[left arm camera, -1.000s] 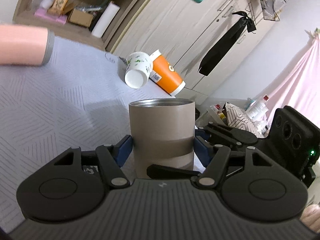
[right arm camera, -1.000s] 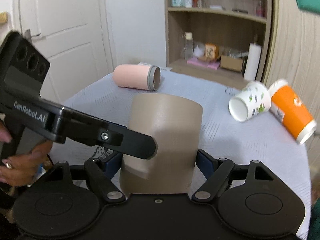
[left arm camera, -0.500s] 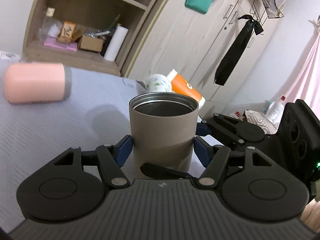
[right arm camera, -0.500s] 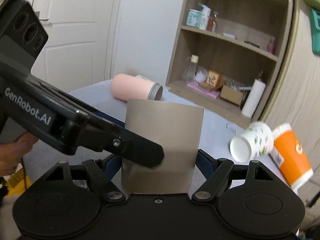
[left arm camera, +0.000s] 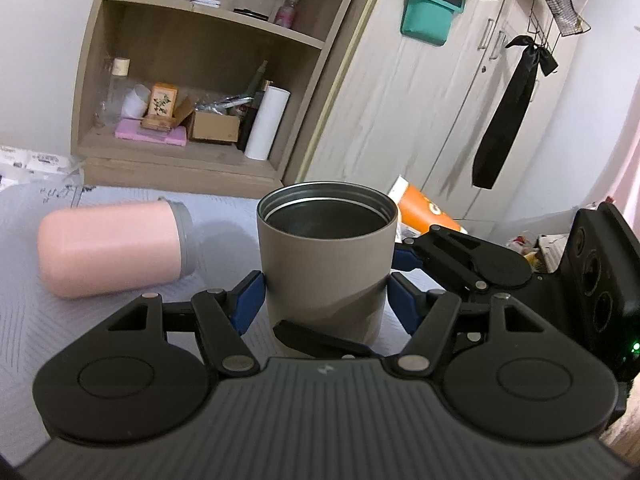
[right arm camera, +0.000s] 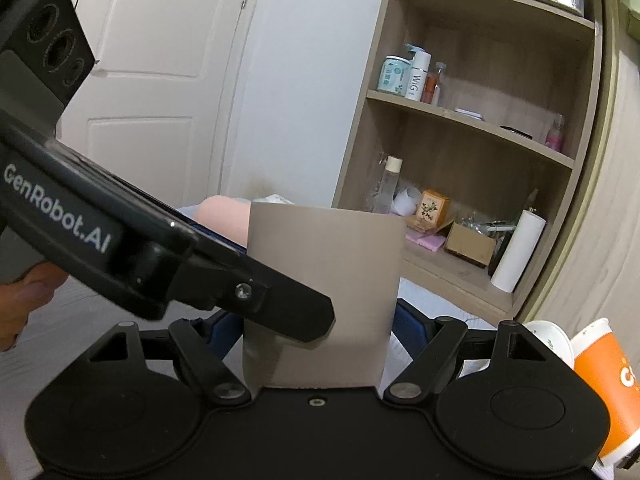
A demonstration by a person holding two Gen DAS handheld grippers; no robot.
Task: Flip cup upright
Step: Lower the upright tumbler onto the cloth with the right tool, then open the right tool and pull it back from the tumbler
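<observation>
A taupe metal tumbler [left arm camera: 326,256] stands upright with its open mouth up, on the grey patterned tablecloth [left arm camera: 48,336]. My left gripper [left arm camera: 326,296] is shut on its lower wall, blue pads on both sides. My right gripper [right arm camera: 320,332] is shut on the same tumbler [right arm camera: 324,292] from the other side. The left gripper's black arm [right arm camera: 168,256] crosses in front of the tumbler in the right wrist view.
A pink tumbler [left arm camera: 116,248] lies on its side to the left. An orange paper cup [right arm camera: 604,380] and a white printed cup [right arm camera: 548,340] lie on their sides at the right. A wooden shelf unit [left arm camera: 192,80] and wardrobe stand behind the table.
Both grippers have turned with the taupe tumbler so that it now stands level and upright, its mouth showing from above. The views have tilted up towards the shelf.
</observation>
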